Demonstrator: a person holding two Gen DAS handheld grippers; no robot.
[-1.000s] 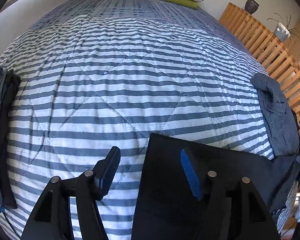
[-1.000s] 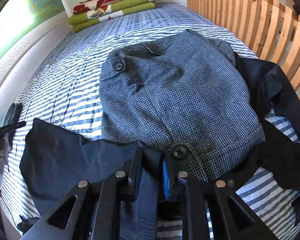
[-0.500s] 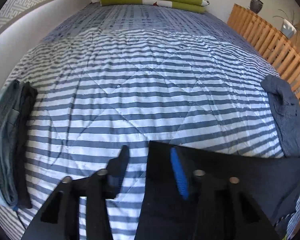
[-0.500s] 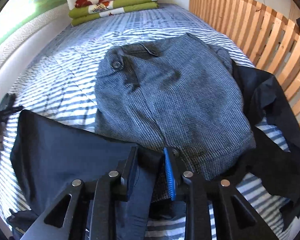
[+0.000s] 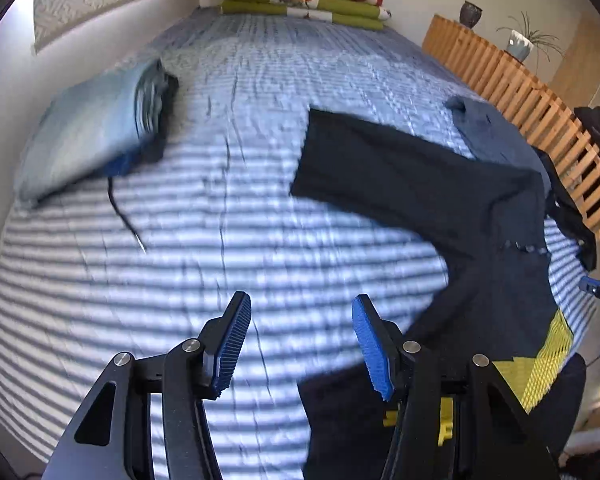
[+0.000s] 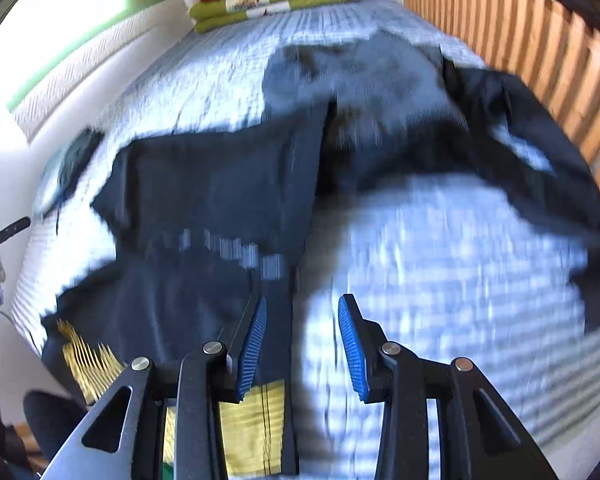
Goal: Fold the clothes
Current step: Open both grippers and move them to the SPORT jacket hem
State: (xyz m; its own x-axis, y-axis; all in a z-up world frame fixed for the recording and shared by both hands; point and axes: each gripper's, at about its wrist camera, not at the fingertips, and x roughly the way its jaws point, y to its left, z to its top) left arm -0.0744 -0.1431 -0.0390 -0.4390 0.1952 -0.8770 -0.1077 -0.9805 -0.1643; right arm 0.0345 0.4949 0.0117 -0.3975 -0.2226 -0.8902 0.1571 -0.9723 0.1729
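Note:
A dark navy garment (image 5: pixel 412 184) with yellow patches lies spread across the striped bed (image 5: pixel 220 240), and it shows blurred in the right wrist view (image 6: pixel 220 200). My left gripper (image 5: pixel 300 344) hangs open above the quilt, left of the garment's near end. Over the garment's right edge my right gripper (image 6: pixel 302 344) is open too, with nothing between its fingers. A grey tweed garment (image 6: pixel 364 76) lies behind the navy one, partly under it. A folded stack of clothes (image 5: pixel 100 128) sits at the bed's left side.
A wooden slatted rail (image 5: pixel 540 112) runs along the bed's right side, with black cloth (image 5: pixel 596 128) draped on it. Folded green and red blankets (image 5: pixel 308 0) lie at the head of the bed. A white wall (image 5: pixel 4 120) borders the left.
Both grippers have pulled back and risen from the bed. The right gripper, shut on the navy garment before, has let go and opened. The garment now lies stretched out flat.

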